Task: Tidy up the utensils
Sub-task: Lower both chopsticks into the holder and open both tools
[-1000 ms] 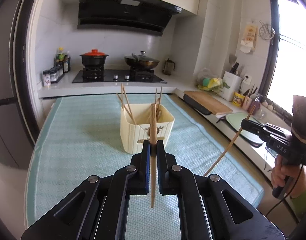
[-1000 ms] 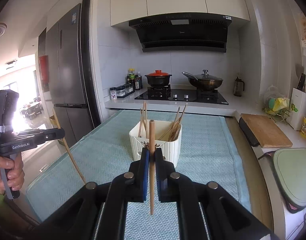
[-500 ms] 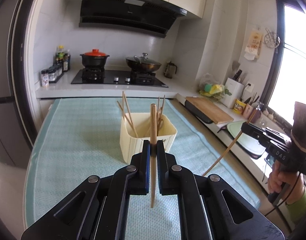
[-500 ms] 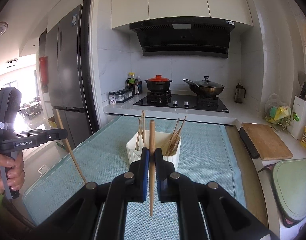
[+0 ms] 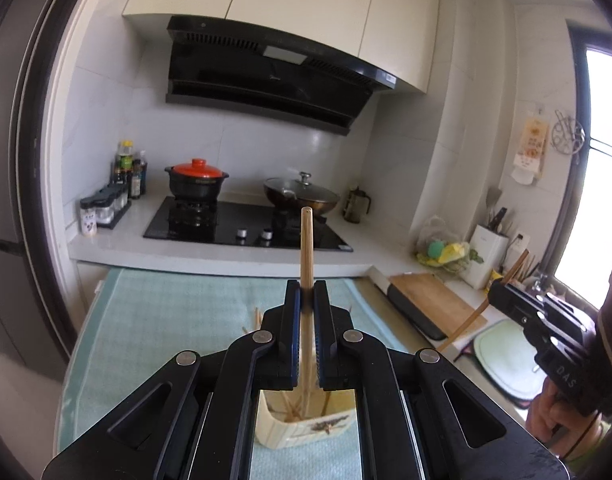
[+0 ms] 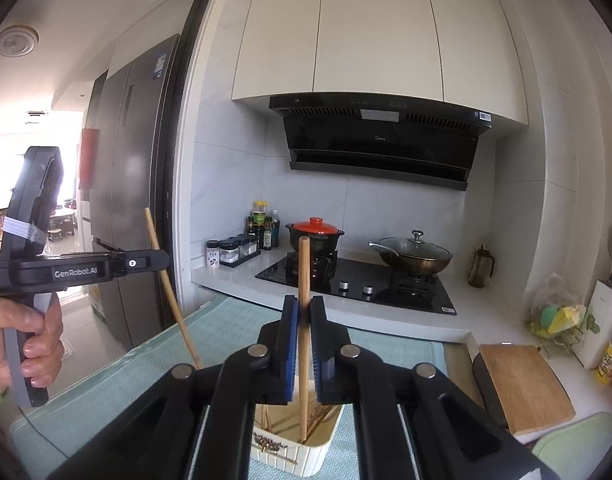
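My left gripper (image 5: 307, 289) is shut on an upright wooden chopstick (image 5: 306, 248); its lower end hangs over the cream utensil holder (image 5: 302, 432), which holds several chopsticks. My right gripper (image 6: 303, 305) is shut on another upright chopstick (image 6: 303, 276), its lower end inside the same holder (image 6: 294, 452). Each gripper also shows in the other's view: the right gripper (image 5: 494, 294) at the right edge, the left gripper (image 6: 162, 260) at the left, each with its chopstick slanting down.
The holder stands on a teal mat (image 5: 166, 312) on the counter. Behind are a stove (image 5: 246, 228) with a red-lidded pot (image 5: 196, 180) and a wok (image 5: 302, 196). A wooden cutting board (image 6: 526, 384) lies to the right.
Both grippers have moved forward and over the holder, which now sits right below the fingers. Both chopsticks stay gripped, with their lower ends now at the holder's opening.
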Motion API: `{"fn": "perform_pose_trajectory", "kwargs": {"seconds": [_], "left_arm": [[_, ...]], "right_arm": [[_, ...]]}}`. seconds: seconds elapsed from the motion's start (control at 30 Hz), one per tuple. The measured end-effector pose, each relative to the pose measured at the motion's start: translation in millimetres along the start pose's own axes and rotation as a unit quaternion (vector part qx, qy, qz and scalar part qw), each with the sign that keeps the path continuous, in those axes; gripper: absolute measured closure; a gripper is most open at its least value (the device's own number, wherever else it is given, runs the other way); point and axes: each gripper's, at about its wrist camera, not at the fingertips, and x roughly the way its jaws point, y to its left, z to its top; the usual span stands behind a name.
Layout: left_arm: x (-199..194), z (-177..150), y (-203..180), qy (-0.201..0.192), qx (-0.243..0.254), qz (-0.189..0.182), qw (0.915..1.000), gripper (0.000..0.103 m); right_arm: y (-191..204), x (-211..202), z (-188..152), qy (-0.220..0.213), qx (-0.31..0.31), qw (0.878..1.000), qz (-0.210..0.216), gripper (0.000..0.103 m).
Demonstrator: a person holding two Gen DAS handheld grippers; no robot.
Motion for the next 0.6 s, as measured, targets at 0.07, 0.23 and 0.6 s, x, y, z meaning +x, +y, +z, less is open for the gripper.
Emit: {"fn": "perform_pose_trajectory", "kwargs": {"seconds": [0.07,0.23,0.6], "left_arm": [[26,0,1,0.007,-0.005,0.007,0.9999,0.099],[91,-20,6,0.050,-0.009,0.017,0.9986,0.099],[180,-70,19,0.168,-0.030,0.022,0.9850,0.085]], "right_arm": [[2,19,-4,-0.010,-0.010,1.000,0.004,0.097],[-9,83,-32,0.045,0.028,0.998,0.034,0.097],[-40,200,-97,0.220,0.137,0.965,0.043,0.091]]}}
